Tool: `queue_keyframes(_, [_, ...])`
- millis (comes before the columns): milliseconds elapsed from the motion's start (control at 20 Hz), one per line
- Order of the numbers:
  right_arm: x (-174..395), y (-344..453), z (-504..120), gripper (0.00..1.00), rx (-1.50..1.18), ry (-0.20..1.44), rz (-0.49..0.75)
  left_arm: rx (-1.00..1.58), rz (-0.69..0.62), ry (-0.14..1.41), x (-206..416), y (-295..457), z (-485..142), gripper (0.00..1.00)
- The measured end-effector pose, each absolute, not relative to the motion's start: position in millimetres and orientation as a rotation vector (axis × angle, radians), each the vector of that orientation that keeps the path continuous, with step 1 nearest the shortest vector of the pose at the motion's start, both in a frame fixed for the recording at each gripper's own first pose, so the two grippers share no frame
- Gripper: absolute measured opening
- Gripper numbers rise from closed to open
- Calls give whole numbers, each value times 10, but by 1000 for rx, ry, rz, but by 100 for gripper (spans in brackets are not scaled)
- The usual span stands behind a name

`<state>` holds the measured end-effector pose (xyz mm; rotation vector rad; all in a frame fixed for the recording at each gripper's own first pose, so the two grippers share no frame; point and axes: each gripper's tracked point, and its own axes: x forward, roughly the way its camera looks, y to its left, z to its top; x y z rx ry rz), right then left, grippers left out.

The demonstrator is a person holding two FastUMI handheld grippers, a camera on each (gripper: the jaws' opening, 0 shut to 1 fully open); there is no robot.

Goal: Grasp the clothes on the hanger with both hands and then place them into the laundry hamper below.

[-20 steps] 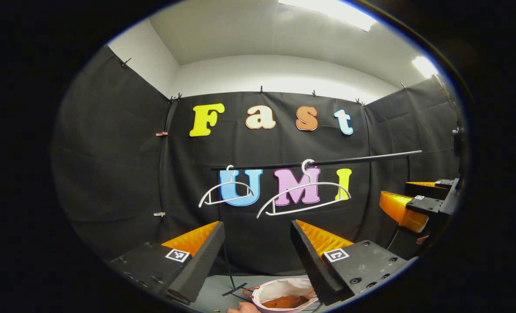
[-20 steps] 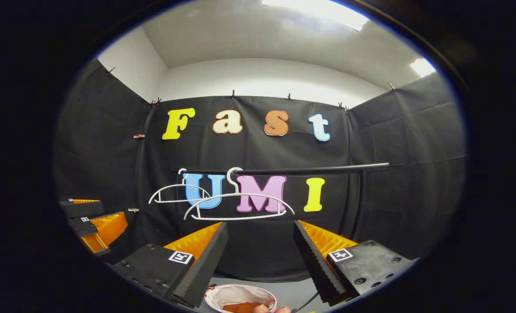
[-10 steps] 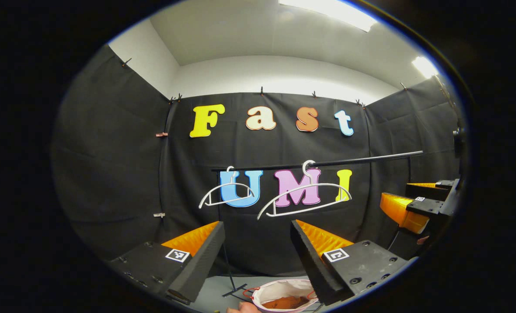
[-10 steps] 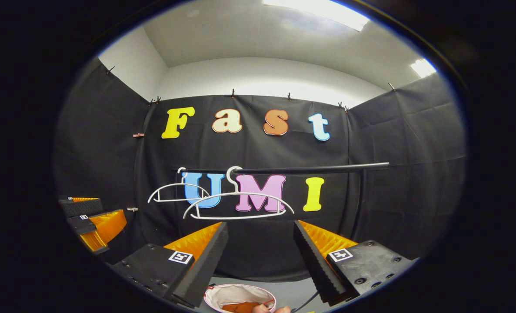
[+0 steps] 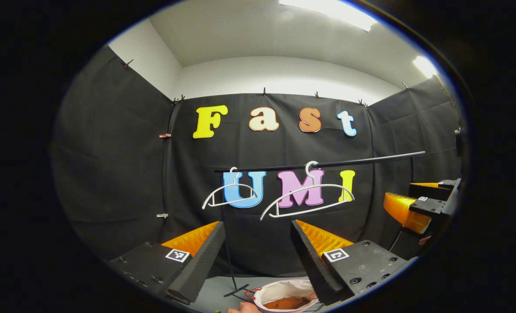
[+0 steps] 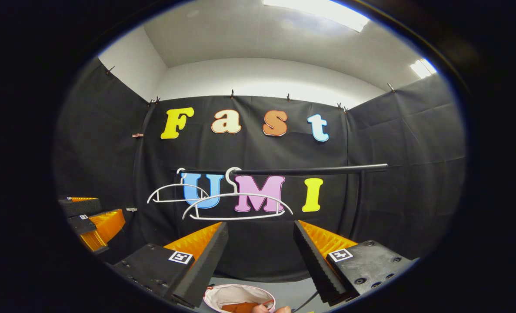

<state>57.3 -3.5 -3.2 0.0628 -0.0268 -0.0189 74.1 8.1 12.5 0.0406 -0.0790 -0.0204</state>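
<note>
Showing left tongs (image 6: 90, 221) at right gripper view's edge.

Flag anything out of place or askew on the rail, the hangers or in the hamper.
Nothing looks damaged or spilled. Both white hangers, the near one and the far one, hang bare on the black rail; the near one tilts a little. The orange-brown cloth lies inside the hamper below. Both grippers, left and right, are open and empty.

White plastic hangers (image 5: 306, 199) are gleaming smooth on a matt black metal rail (image 6: 310, 170); the hamper (image 5: 284, 291) is showing soft pale cloth, holding rust-coloured fabric (image 5: 286, 303).
</note>
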Motion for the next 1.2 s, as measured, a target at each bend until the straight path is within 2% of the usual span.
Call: queue_keyframes(1200, [594,77,-97,97,49,6,19,76,-41,-59,770,73,113,96])
